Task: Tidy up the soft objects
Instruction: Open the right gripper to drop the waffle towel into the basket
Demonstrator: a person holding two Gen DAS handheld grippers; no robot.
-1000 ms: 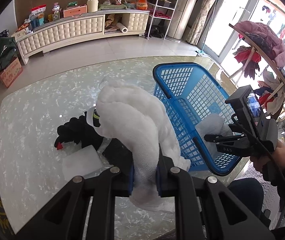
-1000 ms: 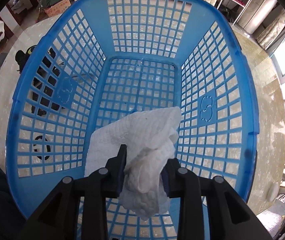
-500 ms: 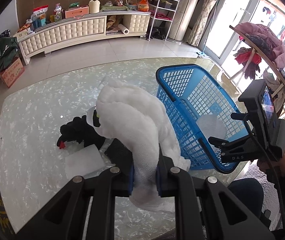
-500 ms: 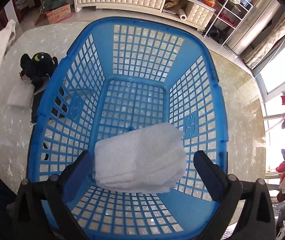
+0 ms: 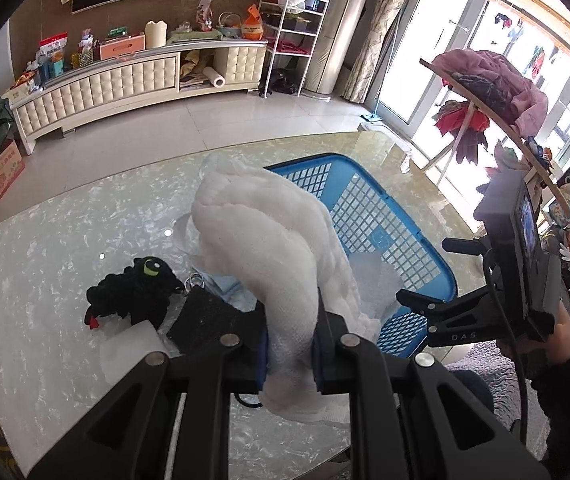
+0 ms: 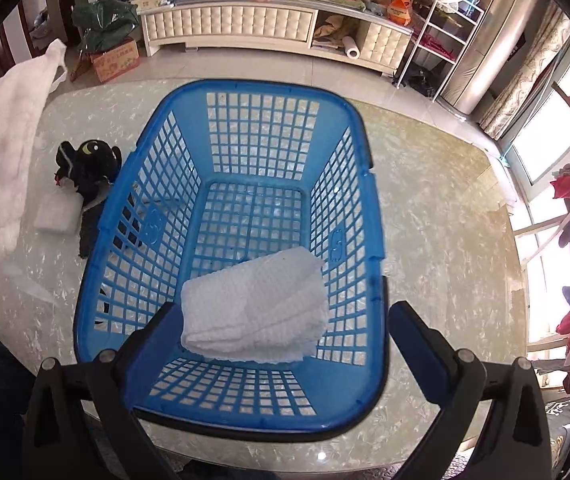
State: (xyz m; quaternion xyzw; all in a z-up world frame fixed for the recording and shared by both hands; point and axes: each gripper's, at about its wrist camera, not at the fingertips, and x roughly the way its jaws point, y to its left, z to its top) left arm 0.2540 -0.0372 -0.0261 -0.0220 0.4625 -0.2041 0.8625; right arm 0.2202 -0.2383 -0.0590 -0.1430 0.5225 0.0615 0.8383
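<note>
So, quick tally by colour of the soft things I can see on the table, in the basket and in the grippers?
White: 3 (large fluffy cloth, folded cloth in the blue basket, small pad)
Black: 2 (plush toy, flat black piece)
Light blue: 1 (item, mostly hidden)
Total: 6

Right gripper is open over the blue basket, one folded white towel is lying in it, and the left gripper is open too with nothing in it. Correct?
Not quite. The left gripper is shut on a fluffy white cloth, as the left wrist view shows. The rest holds: the right gripper is open over the blue basket, with the folded white towel inside.
</note>
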